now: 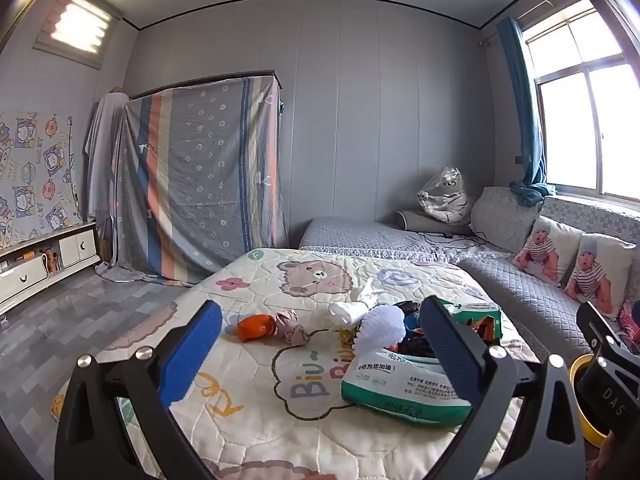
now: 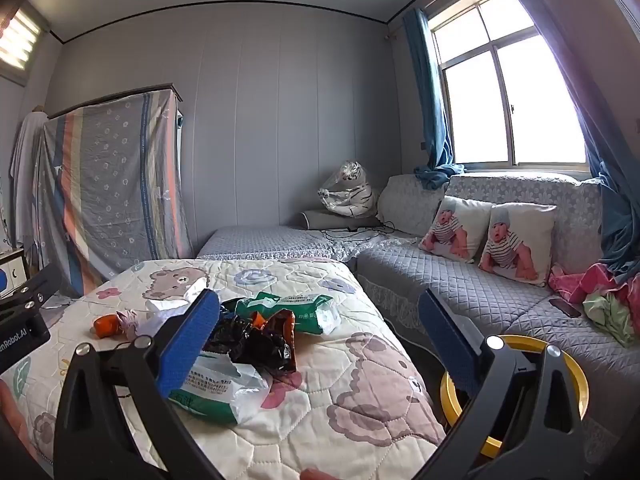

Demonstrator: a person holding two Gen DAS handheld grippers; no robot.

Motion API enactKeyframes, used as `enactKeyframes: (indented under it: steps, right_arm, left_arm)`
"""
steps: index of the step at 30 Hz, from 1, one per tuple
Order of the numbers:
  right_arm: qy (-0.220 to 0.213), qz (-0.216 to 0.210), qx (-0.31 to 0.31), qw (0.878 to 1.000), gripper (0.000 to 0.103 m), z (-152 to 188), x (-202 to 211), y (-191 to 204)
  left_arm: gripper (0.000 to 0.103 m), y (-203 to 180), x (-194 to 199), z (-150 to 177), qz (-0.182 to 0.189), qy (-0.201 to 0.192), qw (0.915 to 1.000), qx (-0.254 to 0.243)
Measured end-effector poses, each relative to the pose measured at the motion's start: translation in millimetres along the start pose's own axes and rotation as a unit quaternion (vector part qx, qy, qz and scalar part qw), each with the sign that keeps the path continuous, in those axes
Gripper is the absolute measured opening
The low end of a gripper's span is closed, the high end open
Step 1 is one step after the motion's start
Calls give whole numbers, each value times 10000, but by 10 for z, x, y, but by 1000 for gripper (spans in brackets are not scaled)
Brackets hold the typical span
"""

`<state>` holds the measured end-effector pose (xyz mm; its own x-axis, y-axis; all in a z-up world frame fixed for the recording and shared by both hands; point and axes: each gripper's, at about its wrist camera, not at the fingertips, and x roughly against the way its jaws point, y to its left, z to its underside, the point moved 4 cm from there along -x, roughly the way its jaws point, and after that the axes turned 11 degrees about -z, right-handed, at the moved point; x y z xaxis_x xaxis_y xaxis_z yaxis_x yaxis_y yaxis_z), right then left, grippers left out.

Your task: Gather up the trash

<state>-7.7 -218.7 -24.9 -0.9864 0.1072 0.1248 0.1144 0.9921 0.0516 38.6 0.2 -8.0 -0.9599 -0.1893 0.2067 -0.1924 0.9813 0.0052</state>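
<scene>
Left tongs [image 1: 320, 354] and right tongs [image 2: 320, 344] both wide open, empty. Trash pile [image 2: 260, 336] mid-frame on quilt [image 2: 360, 400]: green-white wrappers, crumpled black bag. Yellow-rimmed bin [image 2: 576, 368] lower right, contents hidden.

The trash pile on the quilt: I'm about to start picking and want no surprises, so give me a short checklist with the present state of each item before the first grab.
1. Left tool open and empty: ok, jaws wide, nothing between the pads.
2. Right tool open and empty: ok.
3. Trash in view: ok; green-and-white wrapper, black plastic bag, orange wrapper and crumpled tissue lie on the quilt.
4. Bin within sight: ok, yellow-rimmed bin stands beside the bed.
5. Bin has room: cannot tell, the inside is hidden.
6. Pieces separate: not ok, black plastic bag overlaps the wrappers.
</scene>
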Motion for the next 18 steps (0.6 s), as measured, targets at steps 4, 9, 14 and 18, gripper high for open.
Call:
enactKeyframes:
  steps: [4,9,14,18]
  right_arm:
    - [0,-3,-6,10000,95,2,0,-1]
    - [-5,-3,-14,10000,95,5,1,-6]
    - [14,-10,-7,10000,95,9,-5,-8]
    - [8,0,-10,10000,95,10,-7,-8]
  left_arm:
    - [96,3,6,1,-1,6,10000,5]
    - [96,0,31,-4,-8,37,10000,9]
    - [96,-3,36,-3,-23,54,10000,11]
    - [96,1,24,1,-16,64,10000,15]
